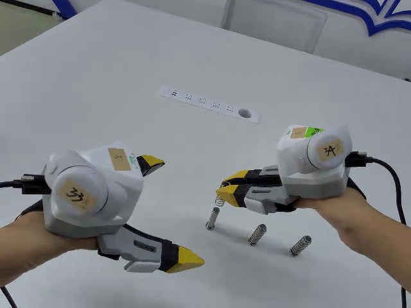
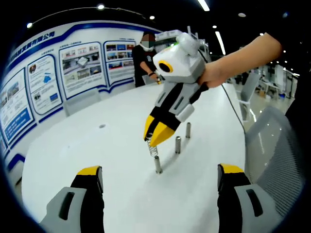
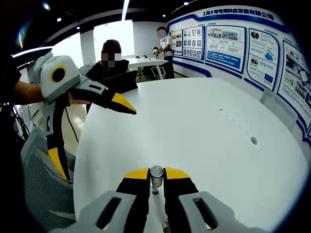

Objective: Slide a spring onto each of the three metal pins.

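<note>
Right gripper (image 1: 226, 190): jaws are pinching nearly shut on the spring (image 1: 219, 201), which is hanging just above the bare pin (image 1: 212, 220); contact cannot be told.
Left gripper (image 1: 169, 210): jaws are standing wide apart, holding nothing, hovering near.
Middle pin (image 1: 257, 234), end pin (image 1: 300, 245): each is seemingly wearing a spring.
Step, as judged: the last spring is going on.
Next move is calling for centring the coil over the pin tip, lowering, then releasing.

Two springs (image 1: 257, 234) sheathe their pins (image 1: 300, 245); a third spring (image 1: 219, 201) tilts atop the bare pin (image 1: 212, 220).
</note>
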Tool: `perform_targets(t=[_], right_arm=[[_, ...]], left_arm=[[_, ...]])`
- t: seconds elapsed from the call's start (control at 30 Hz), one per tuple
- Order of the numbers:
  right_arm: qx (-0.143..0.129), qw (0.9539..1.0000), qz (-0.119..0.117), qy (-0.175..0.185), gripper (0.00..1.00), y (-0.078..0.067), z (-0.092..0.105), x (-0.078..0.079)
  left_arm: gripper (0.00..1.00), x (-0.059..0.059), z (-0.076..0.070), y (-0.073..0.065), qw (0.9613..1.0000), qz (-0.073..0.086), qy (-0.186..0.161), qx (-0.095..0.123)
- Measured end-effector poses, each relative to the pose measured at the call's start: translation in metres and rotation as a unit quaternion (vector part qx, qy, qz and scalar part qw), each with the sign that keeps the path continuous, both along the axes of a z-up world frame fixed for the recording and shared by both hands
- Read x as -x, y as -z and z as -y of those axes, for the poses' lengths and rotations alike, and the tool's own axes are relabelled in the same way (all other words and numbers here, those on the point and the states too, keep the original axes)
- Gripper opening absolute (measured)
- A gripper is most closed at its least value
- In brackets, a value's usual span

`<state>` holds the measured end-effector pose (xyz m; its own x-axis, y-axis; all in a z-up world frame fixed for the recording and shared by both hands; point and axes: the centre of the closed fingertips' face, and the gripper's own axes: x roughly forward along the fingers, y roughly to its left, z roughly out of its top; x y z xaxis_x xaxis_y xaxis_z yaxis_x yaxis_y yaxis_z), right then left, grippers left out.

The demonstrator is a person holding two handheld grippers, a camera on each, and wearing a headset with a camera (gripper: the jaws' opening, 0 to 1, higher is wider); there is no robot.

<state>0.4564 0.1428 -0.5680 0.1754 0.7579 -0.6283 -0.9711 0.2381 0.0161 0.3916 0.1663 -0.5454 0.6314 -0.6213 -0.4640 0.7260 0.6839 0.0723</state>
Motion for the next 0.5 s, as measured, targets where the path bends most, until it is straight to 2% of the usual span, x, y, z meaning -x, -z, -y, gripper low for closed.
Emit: perform_targets(t=[0.27,0.5], right_arm=[[-0.009,0.9996,-0.024,0.01,0.11,0.007,0.002,0.002],[-0.001,0.9997,-0.023,0.007,0.11,0.015,0.001,0.005]], left_arm=[[1.0,0.003,-0.002,0.006,1.0,-0.007,-0.004,-0.005],[1.0,0.003,-0.005,0.008,0.9999,-0.011,-0.007,-0.01]])
